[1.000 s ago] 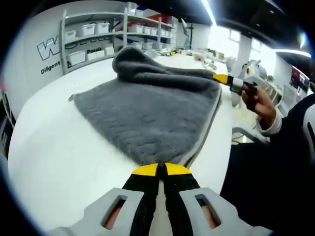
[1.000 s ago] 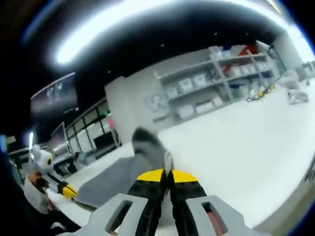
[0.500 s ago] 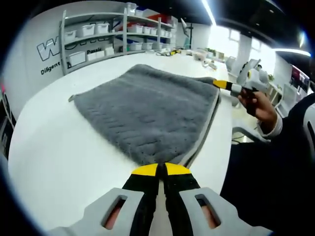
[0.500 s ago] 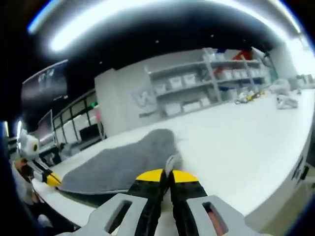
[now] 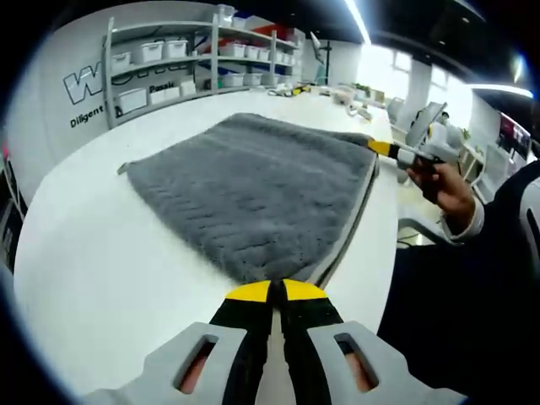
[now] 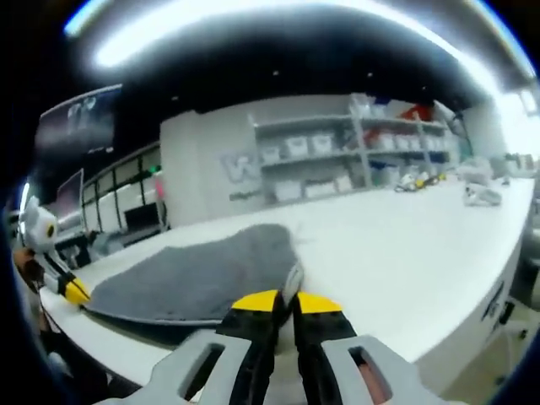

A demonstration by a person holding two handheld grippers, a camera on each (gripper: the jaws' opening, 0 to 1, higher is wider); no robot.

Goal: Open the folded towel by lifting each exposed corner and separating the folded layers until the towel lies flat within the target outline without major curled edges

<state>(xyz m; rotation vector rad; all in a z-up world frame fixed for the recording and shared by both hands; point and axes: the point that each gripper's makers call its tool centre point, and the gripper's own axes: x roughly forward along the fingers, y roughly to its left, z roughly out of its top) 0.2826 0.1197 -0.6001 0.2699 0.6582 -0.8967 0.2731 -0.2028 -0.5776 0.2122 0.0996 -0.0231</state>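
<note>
Nearest me in the left gripper view, my left gripper point(image 5: 279, 291) has its yellow-tipped jaws pressed together on the near corner of the grey towel point(image 5: 253, 190) — clamped on the cloth, no gap btwn the tips. From there the towel spreads away across the white table point(image 5: 101, 270), lying fairly flat, w/ a second layer showing as a paler edge along its right side. At the towel's far right corner I see my right gripper point(image 5: 377, 145), its yellow tip at the cloth edge, the person's hand point(image 5: 443, 181) behind it.

In the right gripper view the right gripper point(image 6: 285, 301) is closed on a towel corner that pokes up just past the tips; the towel point(image 6: 190, 274) runs off to the left, and the left gripper point(image 6: 74, 293) sits at its far corner. Beyond — wall shelves point(image 5: 181, 55) w/ white bins.
</note>
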